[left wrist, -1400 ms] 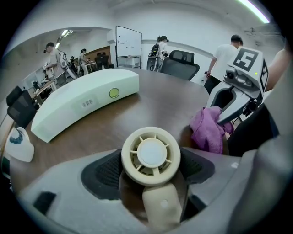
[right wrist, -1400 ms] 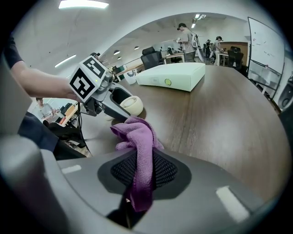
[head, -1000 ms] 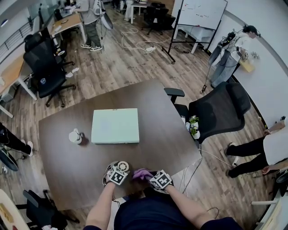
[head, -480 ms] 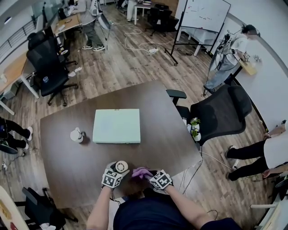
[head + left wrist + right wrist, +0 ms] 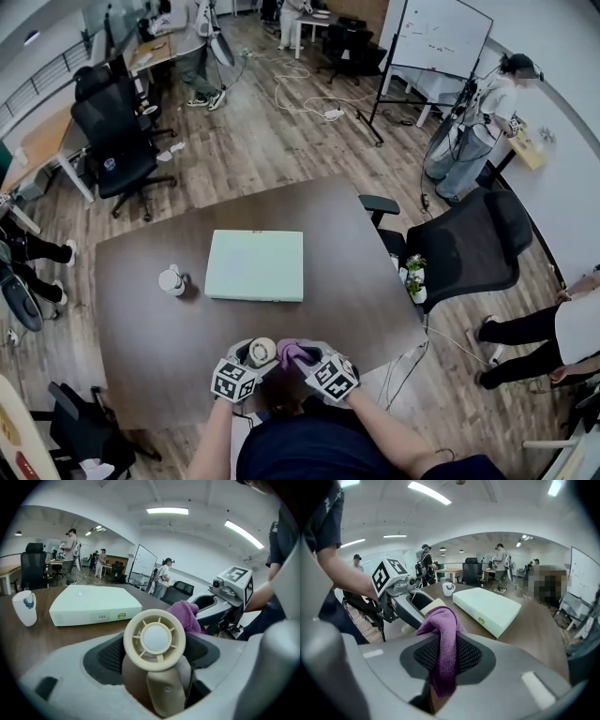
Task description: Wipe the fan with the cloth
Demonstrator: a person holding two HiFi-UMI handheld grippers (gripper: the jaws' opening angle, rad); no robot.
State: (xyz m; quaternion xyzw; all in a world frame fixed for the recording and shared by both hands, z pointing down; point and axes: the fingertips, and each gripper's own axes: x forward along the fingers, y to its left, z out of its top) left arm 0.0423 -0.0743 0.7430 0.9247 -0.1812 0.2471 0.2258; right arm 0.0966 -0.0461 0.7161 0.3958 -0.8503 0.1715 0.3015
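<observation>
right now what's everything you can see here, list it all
table: one, dark brown, middle of the room
box: one, pale green, flat on the table
cup: one, white, left of the box
plant: one, green, potted, by the table's right edge
office chairs: several, black, round the table and desks
whiteboard: one, white, far right
other people: several, at the room's edges
fan: one, cream, held over the table's near edge
cloth: one, purple, held beside the fan
left gripper: one, grey, shut on the fan
right gripper: one, grey, shut on the cloth
</observation>
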